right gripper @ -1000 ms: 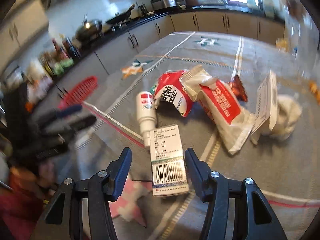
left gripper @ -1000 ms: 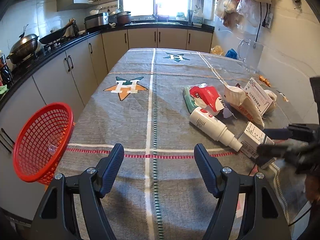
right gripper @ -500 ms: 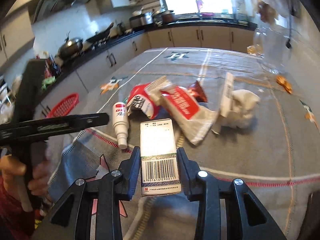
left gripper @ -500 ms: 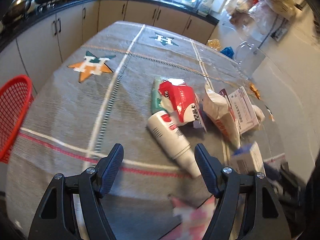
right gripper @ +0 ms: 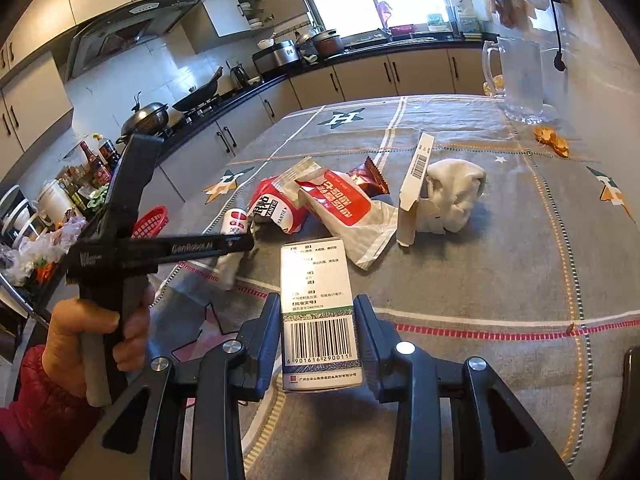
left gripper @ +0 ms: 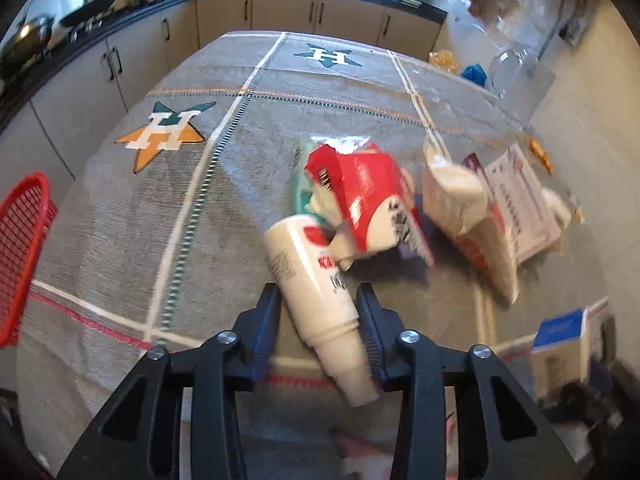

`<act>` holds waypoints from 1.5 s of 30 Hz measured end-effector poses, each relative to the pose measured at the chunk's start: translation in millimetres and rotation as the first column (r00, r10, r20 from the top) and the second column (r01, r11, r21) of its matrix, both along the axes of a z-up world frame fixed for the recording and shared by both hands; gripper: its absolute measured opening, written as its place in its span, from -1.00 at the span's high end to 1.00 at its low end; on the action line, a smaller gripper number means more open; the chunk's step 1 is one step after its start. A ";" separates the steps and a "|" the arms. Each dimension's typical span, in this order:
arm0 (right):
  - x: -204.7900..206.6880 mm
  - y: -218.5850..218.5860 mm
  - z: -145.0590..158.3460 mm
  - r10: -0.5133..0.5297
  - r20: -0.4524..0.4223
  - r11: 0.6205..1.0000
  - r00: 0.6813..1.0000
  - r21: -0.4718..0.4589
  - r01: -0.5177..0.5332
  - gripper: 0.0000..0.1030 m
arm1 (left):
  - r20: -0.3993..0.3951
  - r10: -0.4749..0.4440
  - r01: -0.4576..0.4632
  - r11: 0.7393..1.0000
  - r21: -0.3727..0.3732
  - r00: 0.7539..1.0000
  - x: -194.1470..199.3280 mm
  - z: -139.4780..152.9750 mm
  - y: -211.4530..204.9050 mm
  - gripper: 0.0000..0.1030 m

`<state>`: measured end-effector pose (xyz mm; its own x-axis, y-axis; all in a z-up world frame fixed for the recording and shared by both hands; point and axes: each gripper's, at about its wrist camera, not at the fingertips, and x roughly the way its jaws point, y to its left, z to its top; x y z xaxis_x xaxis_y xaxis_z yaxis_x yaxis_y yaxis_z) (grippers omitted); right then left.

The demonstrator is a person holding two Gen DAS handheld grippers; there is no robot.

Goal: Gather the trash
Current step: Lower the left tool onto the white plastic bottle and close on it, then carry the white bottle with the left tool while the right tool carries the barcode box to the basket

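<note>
**Both grippers busy with trash on the kitchen table**

The left gripper (left gripper: 318, 308) is sitting around a white bottle (left gripper: 316, 280) that is lying on its side on the grey tablecloth (left gripper: 160, 208), cap end pointing back toward the camera. Its two fingers are pressing in on the bottle's sides, so it is pinching the bottle. The bottle's far end is touching a torn red and white wrapper (left gripper: 360, 196), with a white pouch (left gripper: 472, 216) and a flattened carton (left gripper: 520, 196) just beside that. A red basket (left gripper: 20, 248) is hanging off the table's left edge, well apart from the pile.

The right gripper (right gripper: 316, 320) is pinching a small white box (right gripper: 318, 300), barcode end facing the camera, fingers tight against both long sides. Beyond it the same wrapper pile is lying on the cloth, plus a crumpled white tissue (right gripper: 456, 192) leaning against the carton. A glass mug (right gripper: 516, 76) is standing at the far right corner.
</note>
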<state>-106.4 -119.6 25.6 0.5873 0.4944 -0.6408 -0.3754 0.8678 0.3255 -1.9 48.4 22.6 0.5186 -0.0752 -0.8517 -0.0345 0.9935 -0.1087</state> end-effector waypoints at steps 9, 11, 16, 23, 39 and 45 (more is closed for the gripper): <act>0.9 20.3 -3.3 0.025 -0.013 1.000 1.000 0.002 -0.025 0.23 | 0.067 -0.054 0.052 0.998 0.032 0.996 -21.2 -2.2 17.5 0.43; -0.4 26.6 -1.6 0.030 -0.008 0.999 1.000 -0.013 -0.030 0.23 | 0.066 -0.052 0.051 0.998 0.021 0.996 -17.7 -2.1 19.4 0.43; -3.9 34.1 3.0 0.024 0.001 0.999 1.000 -0.025 -0.024 0.23 | 0.070 -0.068 0.067 0.998 0.019 0.995 -5.8 -2.9 16.4 0.43; -9.0 40.9 4.8 0.017 -0.002 0.999 1.000 -0.037 -0.017 0.23 | 0.132 -0.074 0.076 0.997 -0.010 0.988 -22.0 2.6 21.6 0.43; -17.9 60.5 2.8 0.018 -0.012 0.998 1.000 -0.062 -0.019 0.23 | 0.130 -0.138 0.140 0.990 -0.005 0.982 -63.4 4.3 22.3 0.44; -18.3 58.2 1.4 0.015 -0.020 0.998 1.000 -0.056 -0.016 0.23 | 0.101 -0.121 0.122 0.993 -0.003 0.987 -57.0 -2.3 22.6 0.19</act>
